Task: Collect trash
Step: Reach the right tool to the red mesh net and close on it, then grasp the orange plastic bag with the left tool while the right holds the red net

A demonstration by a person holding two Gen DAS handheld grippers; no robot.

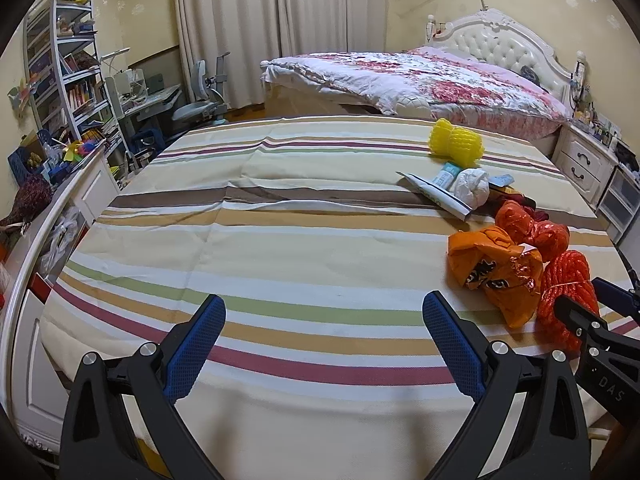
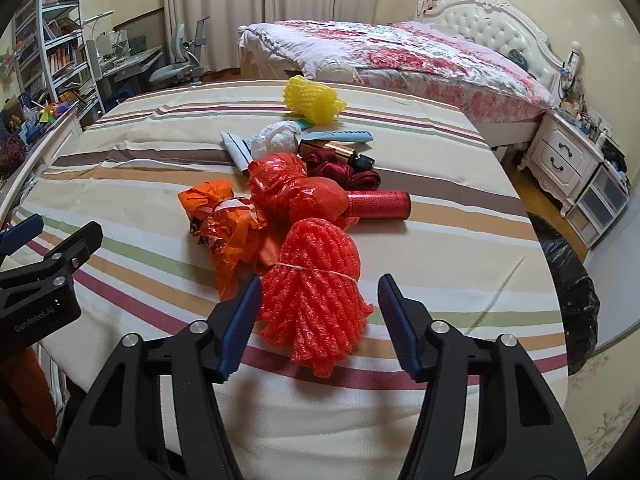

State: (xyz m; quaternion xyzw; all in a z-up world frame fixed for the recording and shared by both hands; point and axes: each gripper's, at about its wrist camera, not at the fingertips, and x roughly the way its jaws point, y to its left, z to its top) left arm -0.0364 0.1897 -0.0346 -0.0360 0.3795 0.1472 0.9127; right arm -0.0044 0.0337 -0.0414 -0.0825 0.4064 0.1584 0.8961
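Jaws of right gripper [image 2: 316,320] flank red foam bundle [image 2: 316,300].

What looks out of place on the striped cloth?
A heap of litter on the striped cloth: red foam net bundle, crumpled orange bags, yellow foam net, white wad. Nothing has spilled.

My right hand-held gripper [image 2: 318,320] straddles the red foam-net bundle [image 2: 316,300] near the worktop's [image 2: 460,248] front edge; its left pad touches the bundle, the right stands clear. Behind lie an orange bag [image 2: 224,228], a red bag [image 2: 296,192] and a red can [image 2: 380,205]. My left hand-held gripper [image 2: 56,248] shows at the left edge.
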